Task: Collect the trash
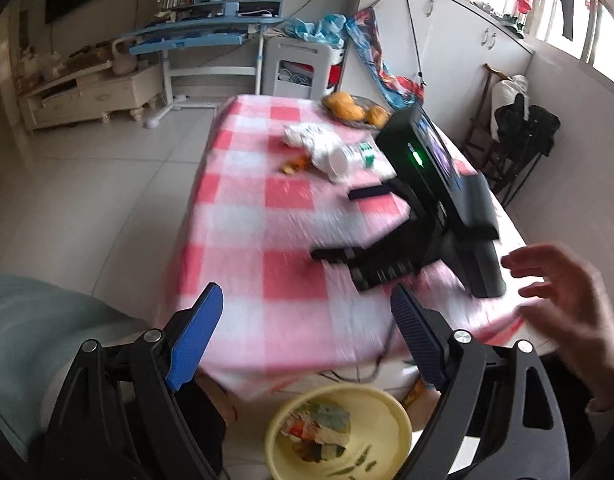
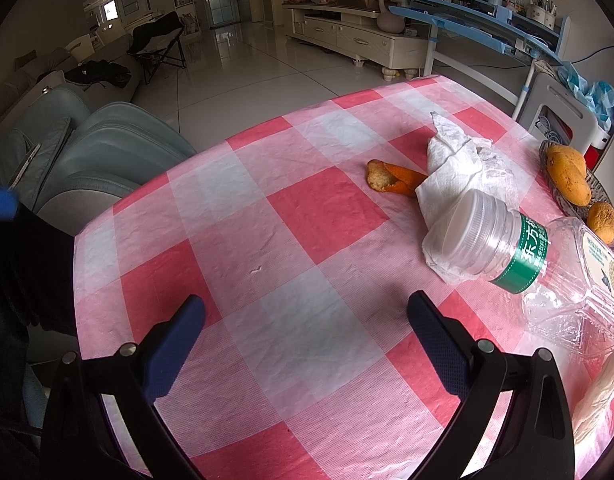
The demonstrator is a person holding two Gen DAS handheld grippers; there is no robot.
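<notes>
Yellow bowl [image 1: 339, 432] below table edge [image 1: 243, 384] — bottle [image 2: 519, 256] on tissue [image 2: 455, 184].

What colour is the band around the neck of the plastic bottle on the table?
Green with white lettering; the plastic bottle shows best in the right wrist view.

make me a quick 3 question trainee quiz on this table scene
1. True or false: the plastic bottle stands upright.
2. What lies touching the crumpled tissue on its far-left side? A) orange peel B) spoon C) cup
3. What sits below the table edge, with scraps in it?

Key
1. False; it lies on its side on the checked tablecloth.
2. A, the orange peel.
3. The yellow bowl, seen between the left gripper fingers.
</notes>
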